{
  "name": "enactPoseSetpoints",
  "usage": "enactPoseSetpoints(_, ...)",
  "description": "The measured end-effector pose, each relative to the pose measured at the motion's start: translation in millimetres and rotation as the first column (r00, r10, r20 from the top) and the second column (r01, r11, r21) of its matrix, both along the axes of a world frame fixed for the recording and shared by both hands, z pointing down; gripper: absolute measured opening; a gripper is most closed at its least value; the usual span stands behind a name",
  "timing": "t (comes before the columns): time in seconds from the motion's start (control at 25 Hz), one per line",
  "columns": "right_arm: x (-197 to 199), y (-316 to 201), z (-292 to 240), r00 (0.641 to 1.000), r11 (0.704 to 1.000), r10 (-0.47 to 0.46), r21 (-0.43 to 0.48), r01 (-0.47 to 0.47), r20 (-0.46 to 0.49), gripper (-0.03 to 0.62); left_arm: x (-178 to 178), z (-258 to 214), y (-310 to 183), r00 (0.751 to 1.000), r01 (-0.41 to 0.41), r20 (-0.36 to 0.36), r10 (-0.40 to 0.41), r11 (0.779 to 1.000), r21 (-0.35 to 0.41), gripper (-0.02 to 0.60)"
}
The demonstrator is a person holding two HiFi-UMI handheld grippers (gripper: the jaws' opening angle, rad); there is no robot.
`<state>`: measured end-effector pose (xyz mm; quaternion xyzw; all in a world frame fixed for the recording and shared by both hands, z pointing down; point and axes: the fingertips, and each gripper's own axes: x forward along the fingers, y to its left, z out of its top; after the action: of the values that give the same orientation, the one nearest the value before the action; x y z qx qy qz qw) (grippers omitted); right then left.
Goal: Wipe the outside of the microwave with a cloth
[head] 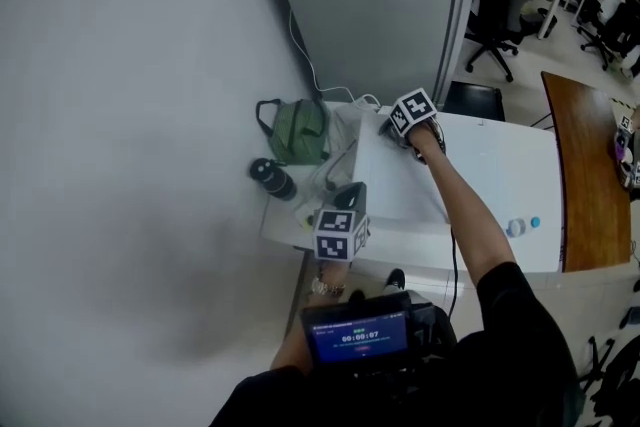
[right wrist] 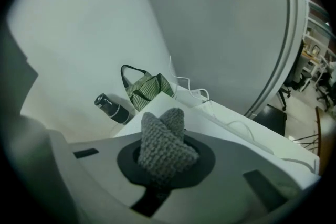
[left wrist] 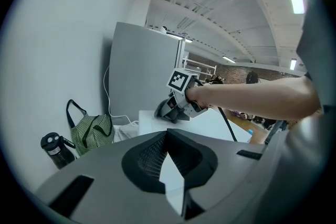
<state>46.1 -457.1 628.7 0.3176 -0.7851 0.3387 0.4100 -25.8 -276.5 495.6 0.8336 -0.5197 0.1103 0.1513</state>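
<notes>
The white microwave (head: 480, 185) stands below me, its flat top facing up. My right gripper (head: 392, 127) rests at the top's far left corner, shut on a grey knitted cloth (right wrist: 165, 139) that bulges out between its jaws. The left gripper view shows that gripper (left wrist: 165, 111) pressed down on the microwave top (left wrist: 220, 123), with the person's forearm behind it. My left gripper (head: 345, 195) hangs by the microwave's near left corner. Its jaws meet at the tips with nothing between them (left wrist: 168, 136).
A green striped bag (head: 298, 130) and a black bottle (head: 272, 179) sit left of the microwave against the white wall. White cables (head: 330, 100) run behind it. A grey partition (head: 380, 5) rises at the back. A wooden table (head: 590, 165) and office chairs (head: 495, 25) are to the right.
</notes>
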Motion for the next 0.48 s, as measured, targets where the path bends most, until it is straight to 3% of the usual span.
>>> enactPoseSetpoints(0.12,55.4,2.0,4.9,0.998,0.998,0.058,-0.002,-0.058,0.002,0.015,20.8,-0.1,-6.6,0.999,-0.043,-0.007,0.043,0.999,0.011,0.000)
enactPoseSetpoints(0.28,160.0,13.9,8.3,0.981,0.981,0.192,0.027,-0.192,-0.026,0.015,46.0,7.4,-12.2,0.995,-0.102,-0.023,0.102,0.995,0.012,0.000)
enactPoseSetpoints(0.48,284.8,40.9,4.7,0.919,0.918,0.391,0.087,-0.386,-0.050,0.016,58.5,12.2,-8.0,0.990,-0.132,-0.041,0.132,0.991,0.005,0.000)
